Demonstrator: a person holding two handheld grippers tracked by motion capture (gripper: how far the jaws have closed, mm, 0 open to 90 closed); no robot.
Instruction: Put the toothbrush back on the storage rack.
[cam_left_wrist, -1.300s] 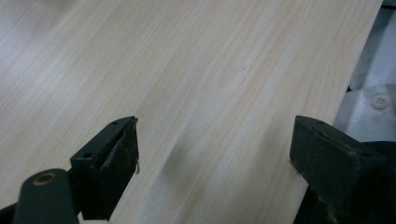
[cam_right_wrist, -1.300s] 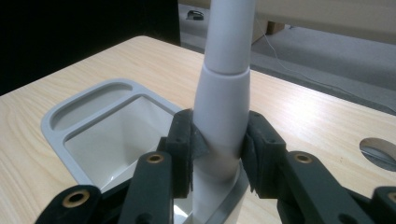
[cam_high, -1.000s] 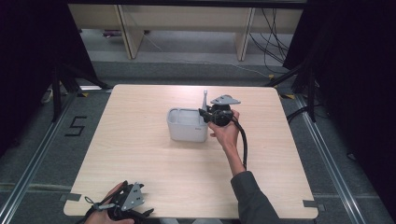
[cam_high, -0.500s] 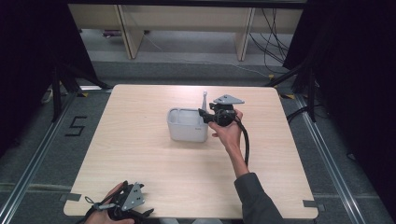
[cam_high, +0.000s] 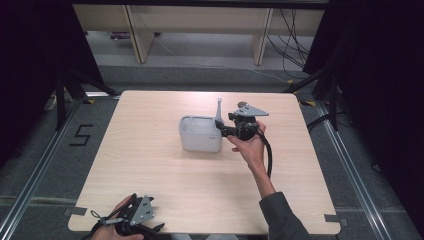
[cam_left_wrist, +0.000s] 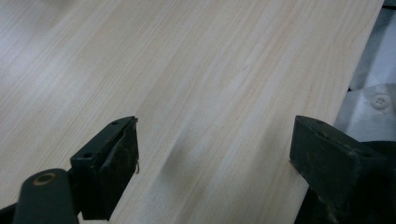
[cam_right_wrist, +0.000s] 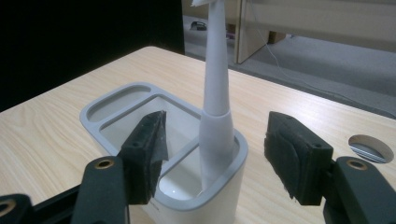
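The toothbrush stood in its holder, and the tongs let it go.

At the near left edge of the table (cam_high: 150, 165), the left gripper (cam_high: 131, 220) rested with its jaws wide apart and nothing between them, waiting out of the way. In the middle sat the grey holder (cam_high: 200, 134) with its small slots. The white toothbrush (cam_right_wrist: 215, 116) stood upright in the holder's right slot, so it could not fall over. On the right, the right gripper (cam_right_wrist: 215, 154) had just been opening; its pads stood clear on both sides of the brush, not touching it.
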